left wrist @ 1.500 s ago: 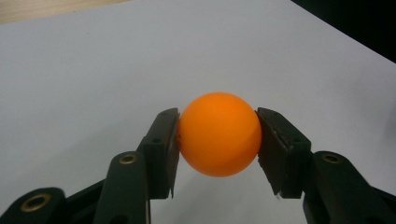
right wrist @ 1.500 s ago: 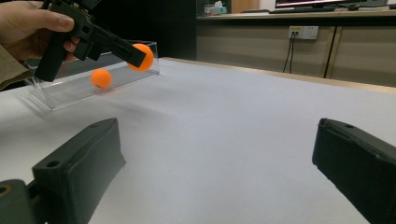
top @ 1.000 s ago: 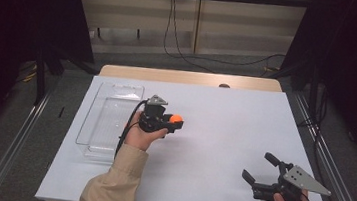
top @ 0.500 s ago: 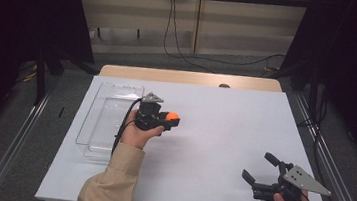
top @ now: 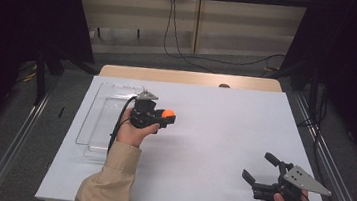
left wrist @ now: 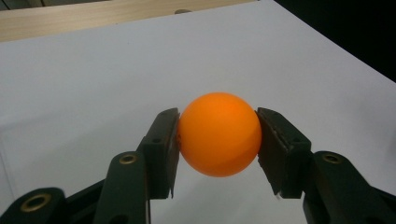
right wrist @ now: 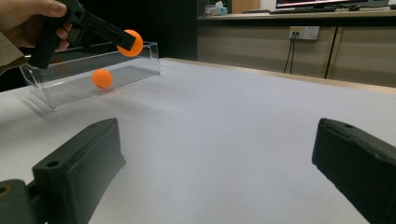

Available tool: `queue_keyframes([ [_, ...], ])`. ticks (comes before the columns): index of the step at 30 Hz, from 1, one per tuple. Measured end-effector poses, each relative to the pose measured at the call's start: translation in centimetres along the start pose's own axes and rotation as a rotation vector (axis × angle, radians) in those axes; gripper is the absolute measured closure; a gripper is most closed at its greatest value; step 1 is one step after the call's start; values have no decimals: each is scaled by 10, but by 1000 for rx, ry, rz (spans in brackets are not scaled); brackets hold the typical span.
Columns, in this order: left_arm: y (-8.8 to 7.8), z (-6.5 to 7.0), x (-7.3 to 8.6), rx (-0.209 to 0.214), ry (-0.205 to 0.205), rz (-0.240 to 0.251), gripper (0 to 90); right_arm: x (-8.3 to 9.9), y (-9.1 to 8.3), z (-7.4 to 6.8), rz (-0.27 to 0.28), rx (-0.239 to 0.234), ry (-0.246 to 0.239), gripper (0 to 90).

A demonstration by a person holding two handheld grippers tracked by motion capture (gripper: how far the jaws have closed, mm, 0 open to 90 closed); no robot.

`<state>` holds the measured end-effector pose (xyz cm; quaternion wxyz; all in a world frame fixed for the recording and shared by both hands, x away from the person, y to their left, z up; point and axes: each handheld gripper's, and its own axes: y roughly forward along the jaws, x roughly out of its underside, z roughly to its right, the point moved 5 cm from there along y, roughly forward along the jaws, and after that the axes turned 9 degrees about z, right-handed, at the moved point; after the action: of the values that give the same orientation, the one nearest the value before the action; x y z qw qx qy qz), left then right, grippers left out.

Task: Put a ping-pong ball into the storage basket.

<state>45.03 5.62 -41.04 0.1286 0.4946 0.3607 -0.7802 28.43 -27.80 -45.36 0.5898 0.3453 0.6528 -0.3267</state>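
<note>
My left gripper (top: pixel 167 115) is shut on an orange ball (top: pixel 168 113), held a little above the white table, just right of a clear plastic tray (top: pixel 92 116). In the left gripper view both pads press the sides of the ball (left wrist: pixel 219 134). The right gripper view shows the held ball (right wrist: pixel 130 43) above the tray's near wall (right wrist: pixel 140 65), and a second orange ball (right wrist: pixel 102 78) lying inside the tray. My right gripper (top: pixel 256 165) stands open near the table's front right corner, nothing between its jaws (right wrist: pixel 217 135).
A white sheet (top: pixel 223 135) covers the table, with a wooden strip (top: pixel 189 77) along the far edge. Metal rails (top: pixel 326 161) run along both sides, and dark curtains hang beyond them. Cables trail on the floor behind.
My left gripper, still holding the ball, has drifted slightly away from me and toward the tray. The right gripper has stayed put.
</note>
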Motion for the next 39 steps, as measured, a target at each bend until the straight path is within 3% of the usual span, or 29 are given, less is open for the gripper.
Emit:
queue_keyframes([
  [39, -21, -19, -9, -36, -26, 35, 508, 1, 0, 0, -4, -1, -2, 10],
])
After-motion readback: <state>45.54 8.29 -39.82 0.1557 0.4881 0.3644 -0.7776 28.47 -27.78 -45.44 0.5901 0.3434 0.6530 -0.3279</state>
